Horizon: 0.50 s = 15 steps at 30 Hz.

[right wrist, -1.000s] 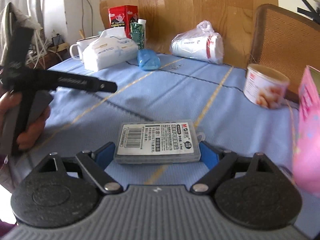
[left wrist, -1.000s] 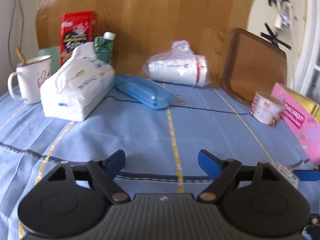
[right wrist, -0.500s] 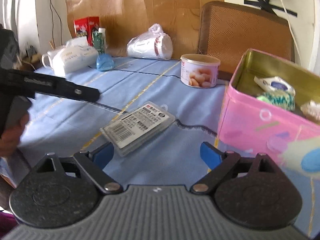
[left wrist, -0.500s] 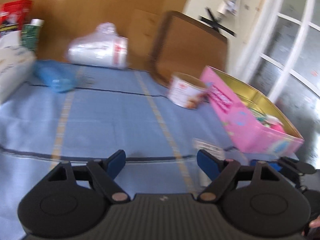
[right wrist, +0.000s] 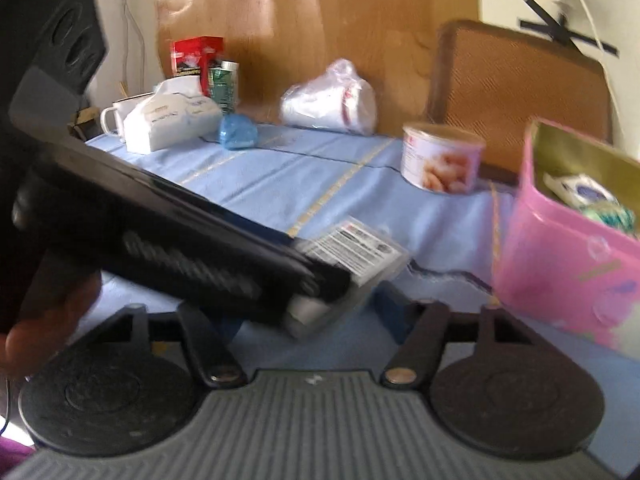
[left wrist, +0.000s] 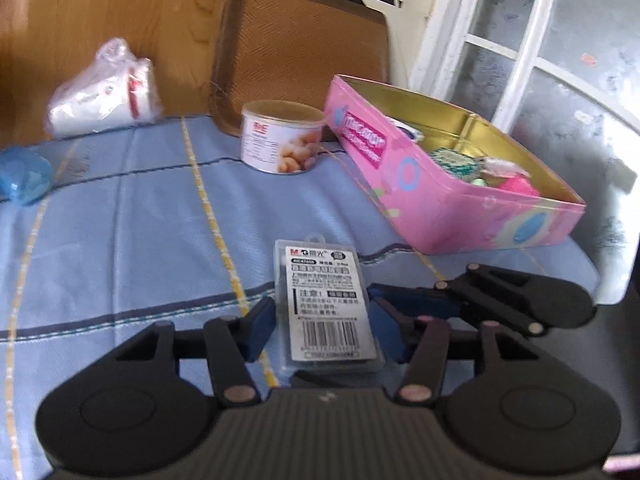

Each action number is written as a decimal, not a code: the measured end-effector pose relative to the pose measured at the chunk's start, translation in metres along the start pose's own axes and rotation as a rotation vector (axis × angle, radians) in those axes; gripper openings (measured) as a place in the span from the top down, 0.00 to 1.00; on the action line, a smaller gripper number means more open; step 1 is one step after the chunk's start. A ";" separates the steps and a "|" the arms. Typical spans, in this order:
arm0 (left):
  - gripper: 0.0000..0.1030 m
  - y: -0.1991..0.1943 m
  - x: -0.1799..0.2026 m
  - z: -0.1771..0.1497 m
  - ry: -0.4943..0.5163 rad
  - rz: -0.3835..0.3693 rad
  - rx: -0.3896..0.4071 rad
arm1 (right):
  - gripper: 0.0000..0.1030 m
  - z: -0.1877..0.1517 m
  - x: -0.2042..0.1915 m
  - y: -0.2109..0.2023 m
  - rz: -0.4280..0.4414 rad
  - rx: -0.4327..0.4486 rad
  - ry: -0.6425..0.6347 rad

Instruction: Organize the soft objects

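A clear plastic case with a barcode label [left wrist: 324, 304] lies on the blue tablecloth [left wrist: 140, 220]. My left gripper [left wrist: 324, 326] is open, its blue pads on either side of the case's near end with small gaps. In the right wrist view the case [right wrist: 356, 252] lies ahead, partly covered by the left gripper's black body [right wrist: 160, 236]. My right gripper [right wrist: 312, 316] is open and empty just behind the case. The pink tin box [left wrist: 460, 196] at the right holds several small soft items.
A small food can [left wrist: 280, 142] stands beside the pink box [right wrist: 568, 248]. A wrapped stack of cups [left wrist: 104, 96], a blue pouch [left wrist: 24, 178], a tissue pack [right wrist: 168, 120], a mug [right wrist: 114, 114] and a chair back [left wrist: 300, 52] are at the table's far side.
My left gripper swung right and came down around the case's near end. My right gripper let go of the case and drew back; the left gripper now crosses its view.
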<state>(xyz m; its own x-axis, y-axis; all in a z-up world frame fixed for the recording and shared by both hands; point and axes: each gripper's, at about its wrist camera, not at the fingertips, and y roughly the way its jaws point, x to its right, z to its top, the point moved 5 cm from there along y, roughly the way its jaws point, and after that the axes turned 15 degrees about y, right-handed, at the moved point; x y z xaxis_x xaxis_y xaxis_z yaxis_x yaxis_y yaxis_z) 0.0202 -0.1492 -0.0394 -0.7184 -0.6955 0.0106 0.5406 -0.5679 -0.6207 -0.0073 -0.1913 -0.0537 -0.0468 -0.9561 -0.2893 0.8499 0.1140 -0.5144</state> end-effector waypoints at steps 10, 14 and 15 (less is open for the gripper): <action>0.50 -0.022 0.031 0.068 0.081 -0.053 0.165 | 0.34 0.024 0.013 -0.045 -0.092 0.233 -0.029; 0.50 -0.005 0.066 0.107 0.165 -0.116 0.202 | 0.34 0.040 0.051 -0.074 -0.179 0.309 0.010; 0.50 0.000 0.076 0.115 0.185 -0.131 0.211 | 0.34 0.043 0.062 -0.079 -0.202 0.318 0.020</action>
<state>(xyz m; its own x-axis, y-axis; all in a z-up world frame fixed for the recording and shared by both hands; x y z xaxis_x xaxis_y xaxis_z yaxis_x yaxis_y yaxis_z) 0.0165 -0.2530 0.0516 -0.8453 -0.5290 -0.0754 0.5030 -0.7401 -0.4464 -0.0544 -0.2707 0.0035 -0.2376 -0.9450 -0.2249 0.9430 -0.1688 -0.2869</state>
